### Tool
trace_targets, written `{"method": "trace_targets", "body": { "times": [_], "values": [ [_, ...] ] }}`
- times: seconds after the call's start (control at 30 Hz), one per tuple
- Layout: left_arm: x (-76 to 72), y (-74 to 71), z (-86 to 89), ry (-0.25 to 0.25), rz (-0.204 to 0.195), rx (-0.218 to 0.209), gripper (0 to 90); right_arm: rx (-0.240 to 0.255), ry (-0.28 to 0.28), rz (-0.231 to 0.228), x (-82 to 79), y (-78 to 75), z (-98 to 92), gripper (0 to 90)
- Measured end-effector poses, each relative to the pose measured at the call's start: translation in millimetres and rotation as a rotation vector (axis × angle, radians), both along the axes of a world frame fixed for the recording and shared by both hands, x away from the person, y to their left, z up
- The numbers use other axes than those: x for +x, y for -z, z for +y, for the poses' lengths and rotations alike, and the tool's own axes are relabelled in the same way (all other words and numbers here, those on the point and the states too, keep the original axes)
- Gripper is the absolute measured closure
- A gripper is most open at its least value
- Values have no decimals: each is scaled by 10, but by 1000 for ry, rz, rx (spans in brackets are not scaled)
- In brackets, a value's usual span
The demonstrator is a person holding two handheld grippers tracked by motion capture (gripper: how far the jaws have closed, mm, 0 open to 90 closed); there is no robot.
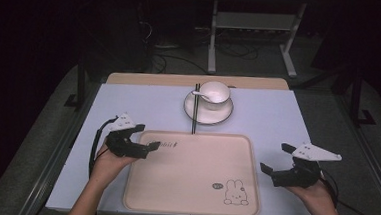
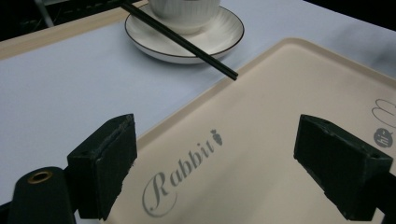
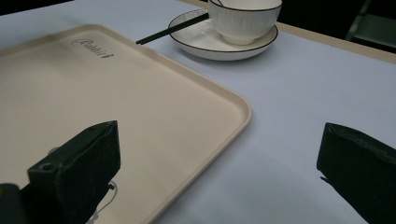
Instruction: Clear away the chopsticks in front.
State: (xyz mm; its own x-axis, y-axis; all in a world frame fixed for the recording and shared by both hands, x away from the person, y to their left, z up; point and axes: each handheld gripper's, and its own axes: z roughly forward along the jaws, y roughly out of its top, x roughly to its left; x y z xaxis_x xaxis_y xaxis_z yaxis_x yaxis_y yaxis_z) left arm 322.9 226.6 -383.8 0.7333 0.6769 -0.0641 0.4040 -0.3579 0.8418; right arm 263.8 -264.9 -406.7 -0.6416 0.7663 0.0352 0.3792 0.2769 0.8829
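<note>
Beige and shallow, the tray (image 1: 194, 173) lies at the near middle of the table (image 1: 128, 103), a rabbit drawn in one corner and "Rabbit" lettered in another; the left claw (image 1: 144, 137) hangs open over its left rim, gripping nothing; the right claw (image 1: 275, 160) stands open just off its right edge; bare cloth flanks both sides; beyond, chopsticks (image 1: 195, 108) lean on a saucer (image 1: 208, 111) holding a bowl (image 1: 214, 95).
</note>
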Motion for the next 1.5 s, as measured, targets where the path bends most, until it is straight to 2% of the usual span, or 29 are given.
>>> {"method": "trace_targets", "body": {
  "times": [0.2, 0.57, 0.7, 1.07, 1.13, 1.2, 1.27, 1.37, 1.5],
  "values": [
    [105, 15, -122, 8, 14, 16, 132, 7, 8, -9, 3, -6, -15, 0],
    [384, -16, -376, 27, 39, -2, 136, 18, 12, -5, 8, -8, -31, 0],
    [512, -54, -495, 33, 33, 15, 136, 16, 14, -5, 15, -6, -41, 0],
    [812, -95, -806, 33, 47, 60, 141, 4, 8, -2, -6, -3, -20, 0],
    [841, -95, -835, 32, 53, 63, 150, 5, 9, -1, -6, -3, -21, 0],
    [899, -90, -884, 35, 68, 59, 217, 3, 9, -2, -10, -3, -23, 0],
    [982, -69, -961, 17, 67, 78, 217, -1, 8, -1, -13, -1, -22, 0],
    [1070, -34, -1028, -1, 81, 76, 225, -5, 6, -1, -12, 2, -19, 0],
    [1178, 12, -1117, -7, 105, 95, 323, -3, 6, -1, -17, 0, -21, 0]
  ]
}}
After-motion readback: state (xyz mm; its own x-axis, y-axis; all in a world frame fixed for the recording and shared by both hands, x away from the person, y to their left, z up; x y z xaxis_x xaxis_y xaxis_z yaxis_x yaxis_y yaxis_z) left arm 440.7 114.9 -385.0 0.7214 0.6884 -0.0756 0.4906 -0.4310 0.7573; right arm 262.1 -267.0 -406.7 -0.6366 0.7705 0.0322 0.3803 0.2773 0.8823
